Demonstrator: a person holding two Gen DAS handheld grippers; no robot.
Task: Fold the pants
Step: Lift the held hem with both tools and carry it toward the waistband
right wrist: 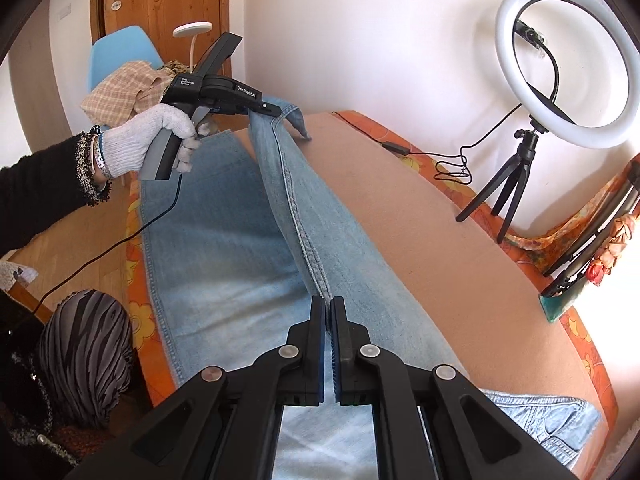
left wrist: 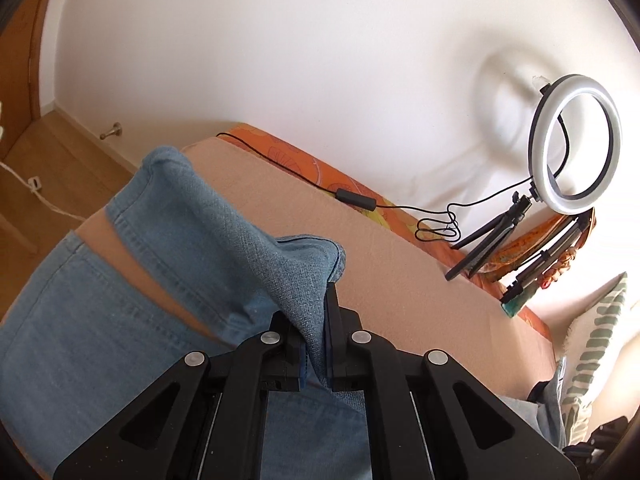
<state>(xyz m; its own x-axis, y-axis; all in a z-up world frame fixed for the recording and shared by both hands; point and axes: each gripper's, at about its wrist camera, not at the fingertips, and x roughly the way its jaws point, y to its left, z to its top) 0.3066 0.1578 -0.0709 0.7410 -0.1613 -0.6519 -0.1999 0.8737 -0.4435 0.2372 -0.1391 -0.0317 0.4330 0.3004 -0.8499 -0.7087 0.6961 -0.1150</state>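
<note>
The jeans (right wrist: 224, 240) run off the bottom of the right wrist view, so the waist end is only partly seen. In the left wrist view the cloth hides the tips of the left gripper (left wrist: 320, 320). The pillow (left wrist: 592, 360) is cut off at the right edge. The small thing (left wrist: 36, 182) on the floor is too tiny to tell. The person's sleeve (right wrist: 36, 204) runs off the left edge.

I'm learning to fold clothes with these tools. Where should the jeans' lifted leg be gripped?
On the jeans, grip the lifted leg's outer seam from above, as both tongs do: left tongs near the hem, right tongs farther along. The seam ridge stands proud and is pinchable.
</note>
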